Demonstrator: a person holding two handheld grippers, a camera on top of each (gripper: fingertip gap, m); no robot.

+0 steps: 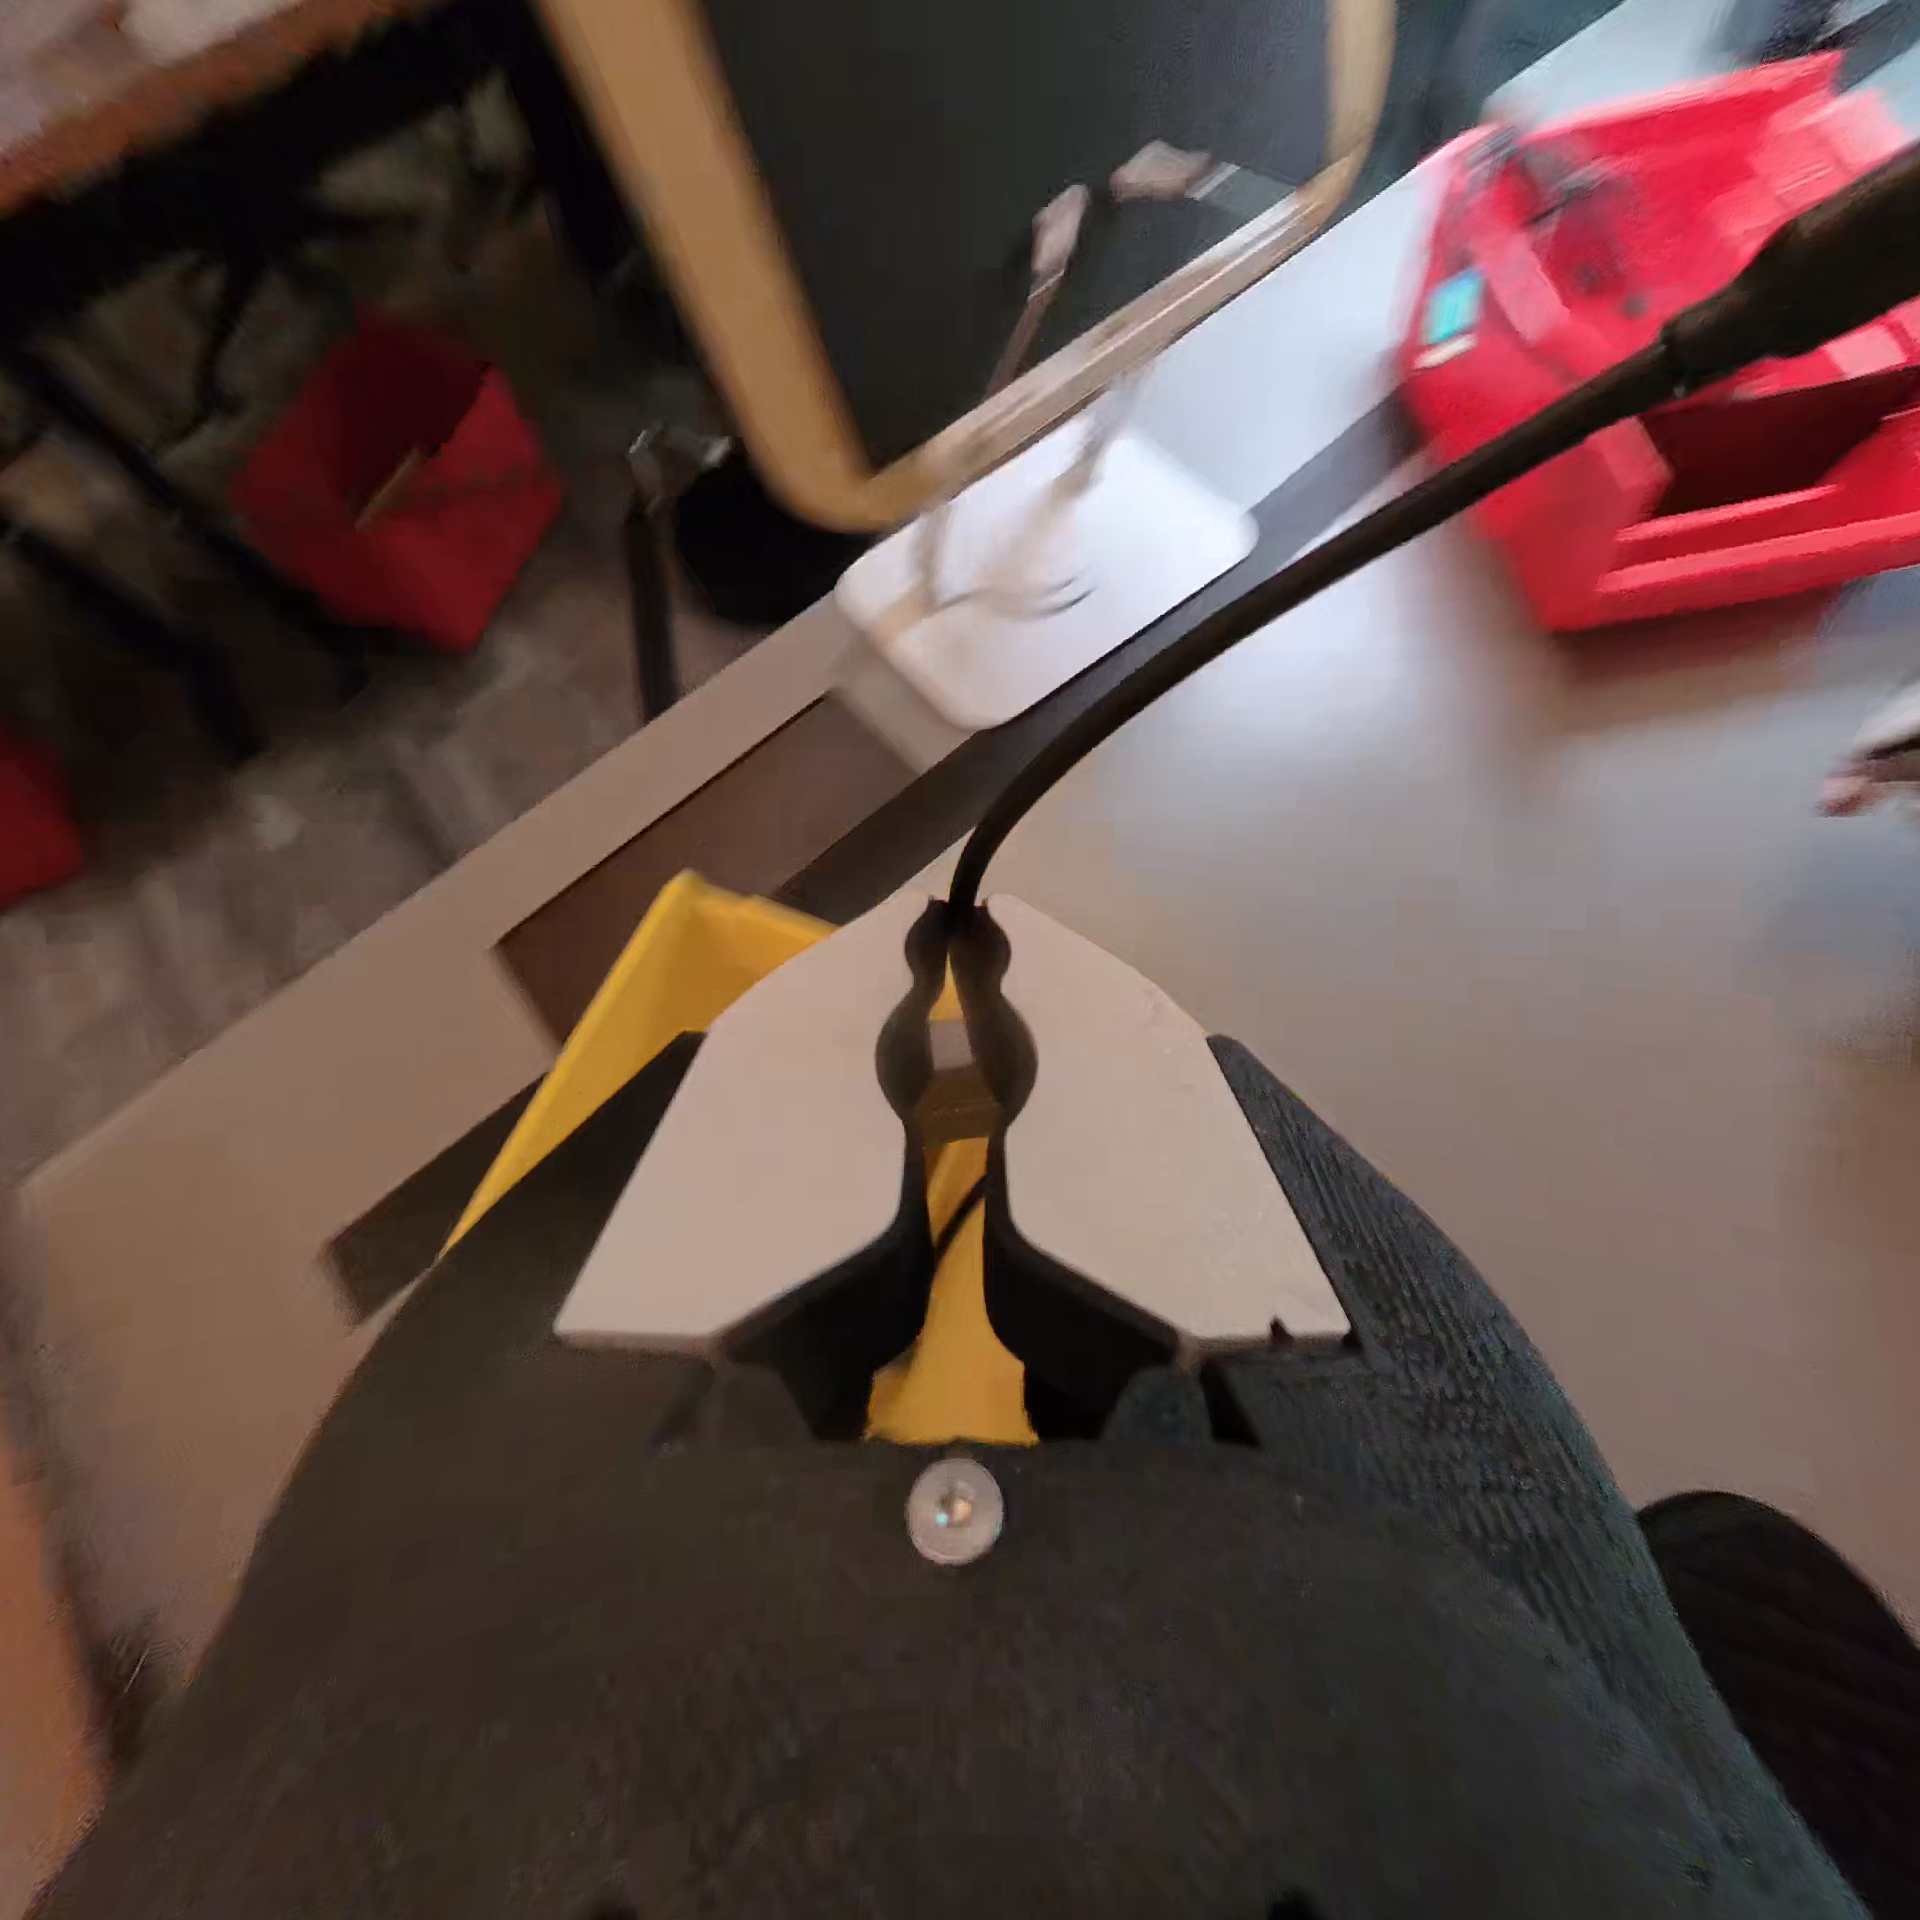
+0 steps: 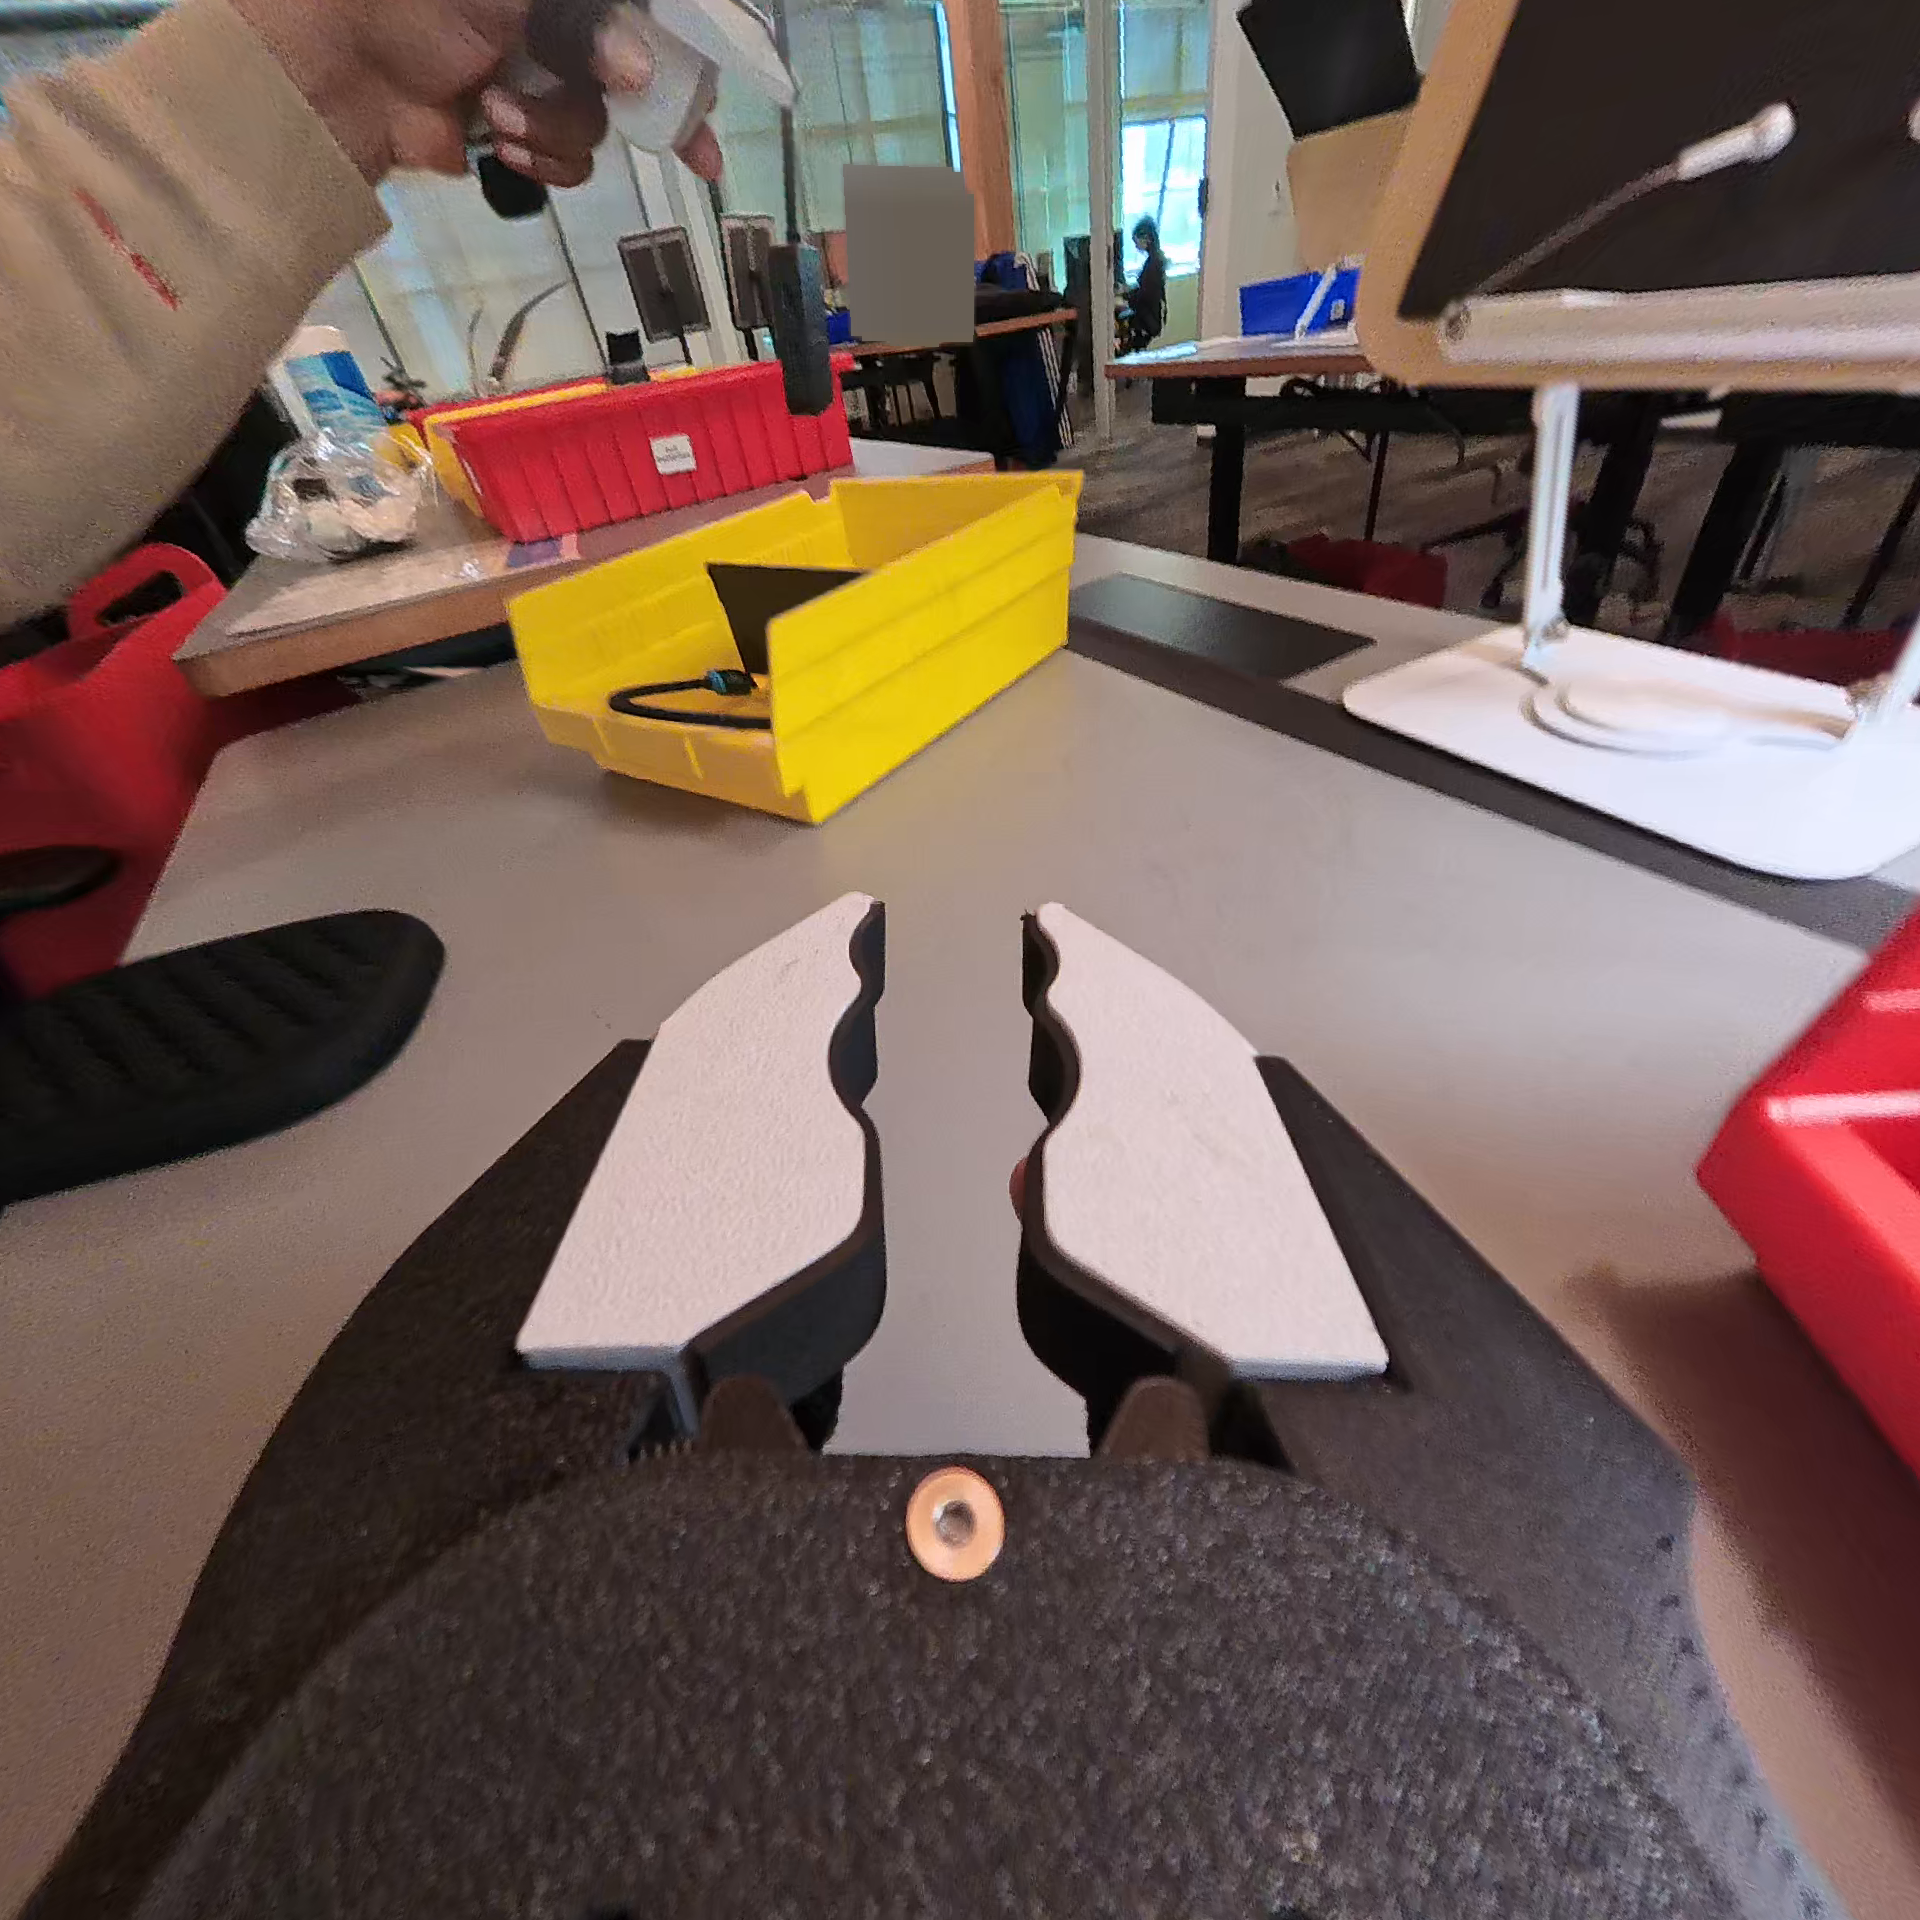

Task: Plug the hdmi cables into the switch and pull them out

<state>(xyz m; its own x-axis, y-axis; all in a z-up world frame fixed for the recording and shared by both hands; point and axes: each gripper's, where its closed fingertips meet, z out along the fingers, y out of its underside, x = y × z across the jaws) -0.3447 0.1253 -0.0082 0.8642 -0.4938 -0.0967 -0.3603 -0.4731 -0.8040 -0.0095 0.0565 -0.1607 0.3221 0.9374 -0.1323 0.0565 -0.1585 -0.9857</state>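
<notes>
On my left, the left hand-held gripper [image 1: 961,925] is pinched closed on a thin black HDMI cable [image 1: 1299,582], which arcs up and right toward its thicker plug end [image 1: 1808,270]; I see a yellow bin [image 1: 665,997] directly below the fingers. In the right wrist view, that yellow bin [image 2: 883,644] sits on the grey tabletop [image 2: 1351,987] with a coiled black cable [image 2: 675,701] inside. My right hand-held gripper [image 2: 954,914] hovers low over bare tabletop, jaws parted and empty. Farther right stands a white stand base [image 2: 1662,748] and a red bin [image 2: 1839,1174].
</notes>
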